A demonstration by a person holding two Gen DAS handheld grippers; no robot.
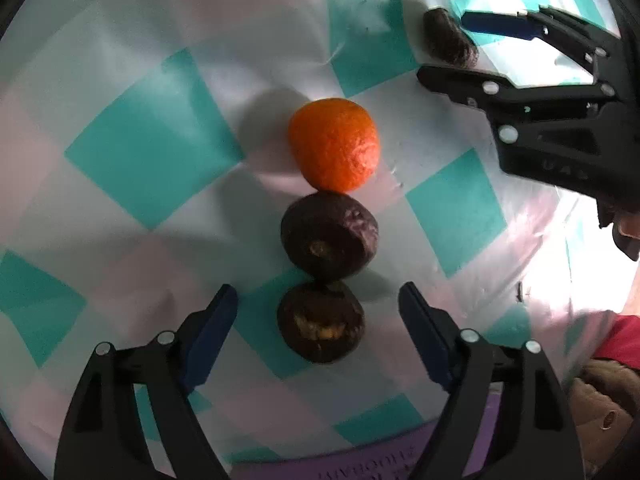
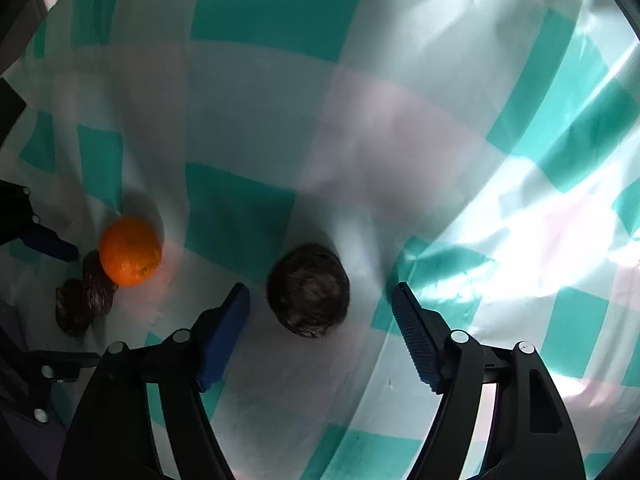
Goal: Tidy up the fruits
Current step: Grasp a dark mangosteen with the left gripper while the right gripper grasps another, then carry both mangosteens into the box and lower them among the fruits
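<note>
Jaws apart on both grippers, orange [image 1: 334, 145] touching two wrinkled dark fruits [image 1: 329, 236], fourth apart.

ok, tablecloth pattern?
Teal, white and pale pink checks on the tablecloth; clearest in the left wrist view.

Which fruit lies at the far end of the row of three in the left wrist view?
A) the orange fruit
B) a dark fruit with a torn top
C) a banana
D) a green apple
A: the orange fruit lies farthest along the row, beyond the two dark fruits nearer the open left gripper.
</note>
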